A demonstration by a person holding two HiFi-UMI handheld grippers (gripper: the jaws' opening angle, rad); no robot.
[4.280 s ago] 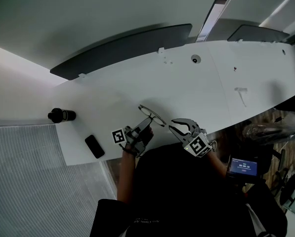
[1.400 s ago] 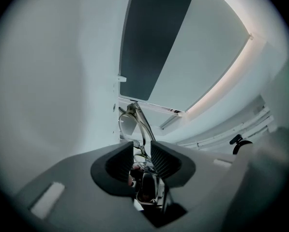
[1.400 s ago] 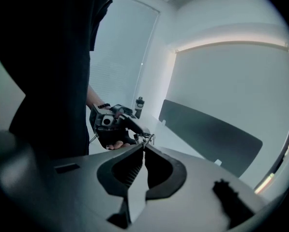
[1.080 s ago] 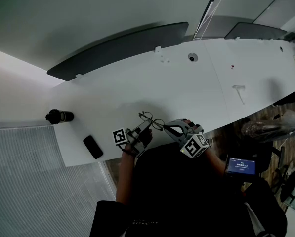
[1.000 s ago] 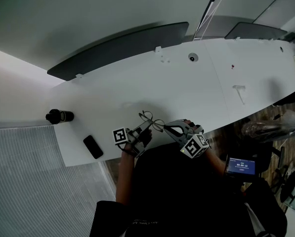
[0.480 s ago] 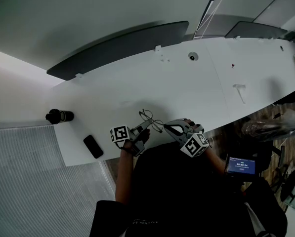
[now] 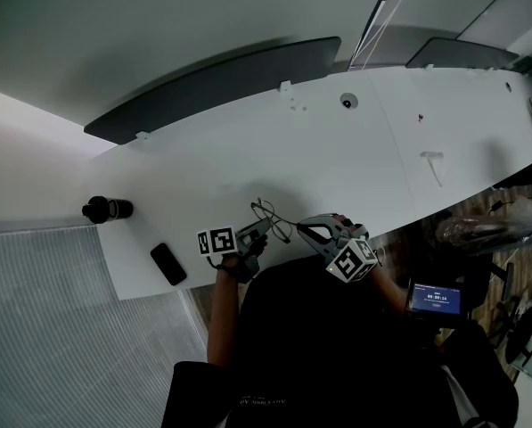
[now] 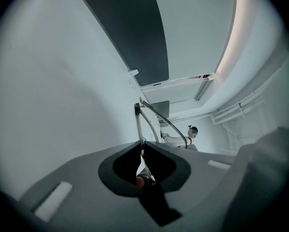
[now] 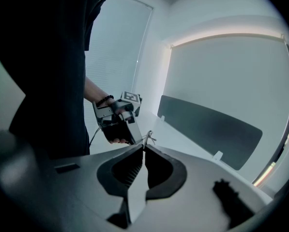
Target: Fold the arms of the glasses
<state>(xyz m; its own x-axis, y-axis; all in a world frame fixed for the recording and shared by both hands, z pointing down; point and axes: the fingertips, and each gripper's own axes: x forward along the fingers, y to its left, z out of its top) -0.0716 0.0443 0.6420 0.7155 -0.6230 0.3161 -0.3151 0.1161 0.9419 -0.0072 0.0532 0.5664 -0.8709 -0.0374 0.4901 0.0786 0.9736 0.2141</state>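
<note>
Pinched from both sides near the front edge of the white surface (image 7: 355, 159), just ahead of the person's dark torso: the glasses (image 7: 270, 215). Held on the left by the left hand-held gripper (image 7: 251, 234), jaws drawn narrow onto a thin wire arm. In the left gripper view, running down between the pads and out past the tips, with the rest of the frame standing up beyond and curving away to the right. Held on the right by the right hand-held gripper (image 7: 304, 230), jaws likewise nearly together, clamped at the very tips on a slim bit of the wire frame. In the right gripper view, facing straight across at the left one, marker cube on its top, both sets of tips close together at the glasses. Hard to tell whether resting on the surface or raised just above it. Off to the left on the same surface: a dark bottle (image 7: 108, 209) and, nearer the front edge, a black phone (image 7: 168, 264) lying flat, both well apart from the glasses.
</note>
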